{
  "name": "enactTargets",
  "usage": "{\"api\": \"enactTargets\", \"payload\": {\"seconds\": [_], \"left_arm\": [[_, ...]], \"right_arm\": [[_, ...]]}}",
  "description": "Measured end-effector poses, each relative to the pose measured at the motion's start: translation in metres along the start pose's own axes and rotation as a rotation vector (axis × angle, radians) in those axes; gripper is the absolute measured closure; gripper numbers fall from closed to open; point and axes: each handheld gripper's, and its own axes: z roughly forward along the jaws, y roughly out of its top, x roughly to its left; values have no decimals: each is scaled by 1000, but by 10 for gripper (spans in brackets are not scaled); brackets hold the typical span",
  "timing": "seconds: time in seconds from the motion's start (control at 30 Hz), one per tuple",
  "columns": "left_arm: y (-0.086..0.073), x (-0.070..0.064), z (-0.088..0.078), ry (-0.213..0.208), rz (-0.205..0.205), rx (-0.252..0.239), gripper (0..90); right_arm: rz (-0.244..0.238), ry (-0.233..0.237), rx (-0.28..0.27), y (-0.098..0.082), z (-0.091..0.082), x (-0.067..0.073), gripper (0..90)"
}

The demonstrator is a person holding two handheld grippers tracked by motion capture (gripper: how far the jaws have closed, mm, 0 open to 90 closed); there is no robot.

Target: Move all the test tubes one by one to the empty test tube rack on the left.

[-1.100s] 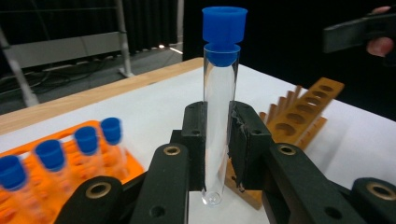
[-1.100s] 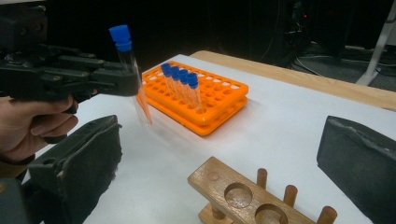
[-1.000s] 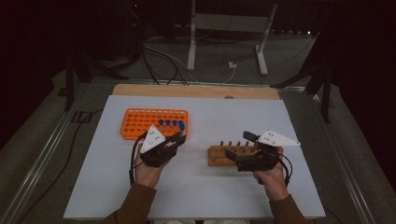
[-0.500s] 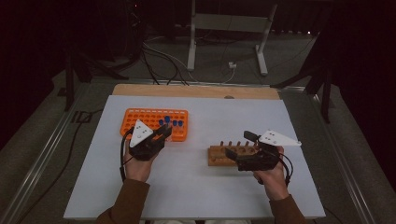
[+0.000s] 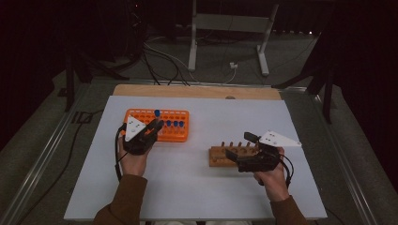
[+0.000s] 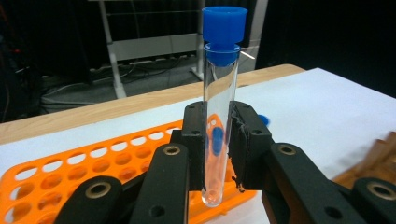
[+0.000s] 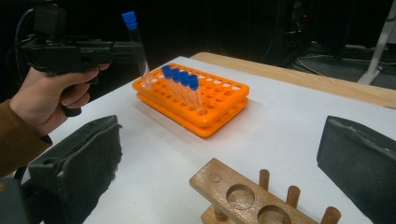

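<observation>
A white table (image 5: 197, 187) is taking up most of the scene, with a wooden strip along its far edge. The person's two hands are coming in from the near side, brown sleeves showing.

The orange tube rack (image 5: 174, 134) is sitting on the left half of the table, with a short row of blue-capped tubes (image 7: 183, 88) standing in it. The wooden peg rack (image 5: 220, 156) is lying on the right half, well apart from the orange one, with round holes and upright pegs.

The left gripper (image 6: 218, 140) is hovering over the near-left part of the orange tube rack, jaws clamped tight on a clear test tube (image 6: 218, 116) with a blue cap. The tube is standing upright between the pads, gripped on its lower half, cap well above the jaws, rounded bottom hanging just over the rack holes; touching the rack or not, can't tell.

The right gripper (image 5: 240, 158) is resting by the right end of the wooden peg rack, jaws standing wide apart, nothing between them, the rack's end lying just in front.
</observation>
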Motion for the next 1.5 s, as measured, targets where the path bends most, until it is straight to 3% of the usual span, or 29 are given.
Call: {"api": "enactTargets", "payload": {"seconds": [0.23, 0.53, 0.67, 0.97, 1.23, 1.5], "left_arm": [[-4, 1, 7, 63, 5, -1, 781], [-9, 8, 17, 106, -20, 14, 781], [-14, 10, 21, 109, -15, 26, 781], [-24, 19, 31, 121, -68, 25, 781], [-30, 21, 37, 113, -83, 31, 781], [-40, 23, 43, 110, -76, 85, 781]], "right_arm": [[3, 0, 1, 0, 0, 0, 0], [3, 0, 1, 0, 0, -1, 0], [2, -1, 0, -1, -1, 0, 0], [1, 0, 4, -2, 0, -1, 0], [3, -1, 6, -2, -1, -2, 0], [3, -2, 2, -3, -3, -2, 0]]}}
